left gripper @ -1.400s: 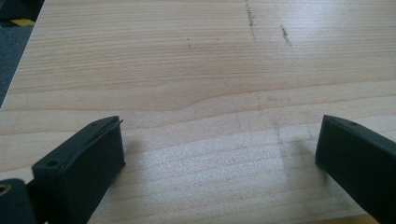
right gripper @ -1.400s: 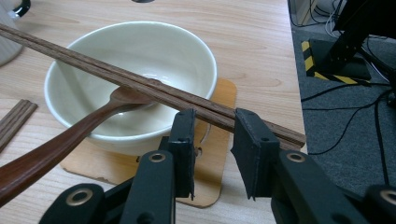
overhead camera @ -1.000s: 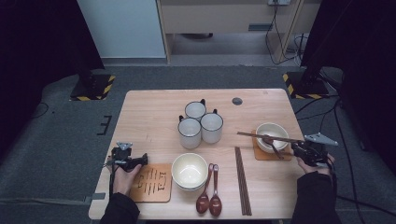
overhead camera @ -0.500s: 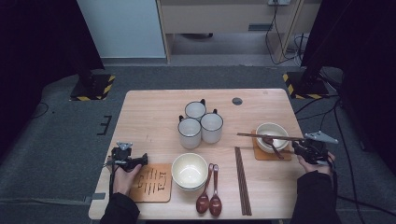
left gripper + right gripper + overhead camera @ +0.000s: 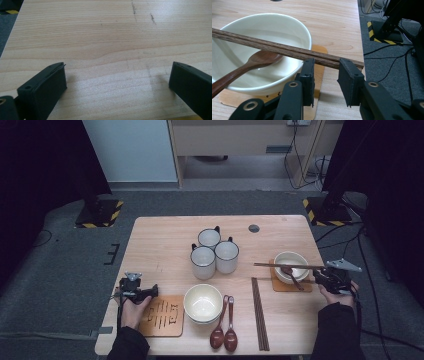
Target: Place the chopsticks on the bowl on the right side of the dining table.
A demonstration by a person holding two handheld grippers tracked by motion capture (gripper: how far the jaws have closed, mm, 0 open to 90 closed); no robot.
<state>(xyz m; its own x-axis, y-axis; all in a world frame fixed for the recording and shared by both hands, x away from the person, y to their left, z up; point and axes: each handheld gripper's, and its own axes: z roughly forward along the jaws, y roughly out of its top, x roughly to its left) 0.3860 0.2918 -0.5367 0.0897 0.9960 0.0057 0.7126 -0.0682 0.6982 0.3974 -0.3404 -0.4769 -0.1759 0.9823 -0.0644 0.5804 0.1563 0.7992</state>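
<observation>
**Chopsticks laid across the bowl**

Resting across the rim of the white bowl (image 5: pixel 259 32), the pair of chopsticks (image 5: pixel 287 51) is seen with its near end beside the right gripper (image 5: pixel 325 72). The jaws are set a little apart and no grip is made; compared with a second ago, little has changed. The placing is judged finished. The left gripper (image 5: pixel 117 75) is held wide over the table (image 5: pixel 105 30), with nothing grasped.

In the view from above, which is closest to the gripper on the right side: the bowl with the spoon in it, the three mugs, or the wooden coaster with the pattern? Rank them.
From the right gripper:
1. Bowl with the spoon, just left of it on its own mat.
2. Three mugs, mid-table, farther left and back.
3. Patterned coaster, far left at the front edge, beside the left gripper.
</observation>
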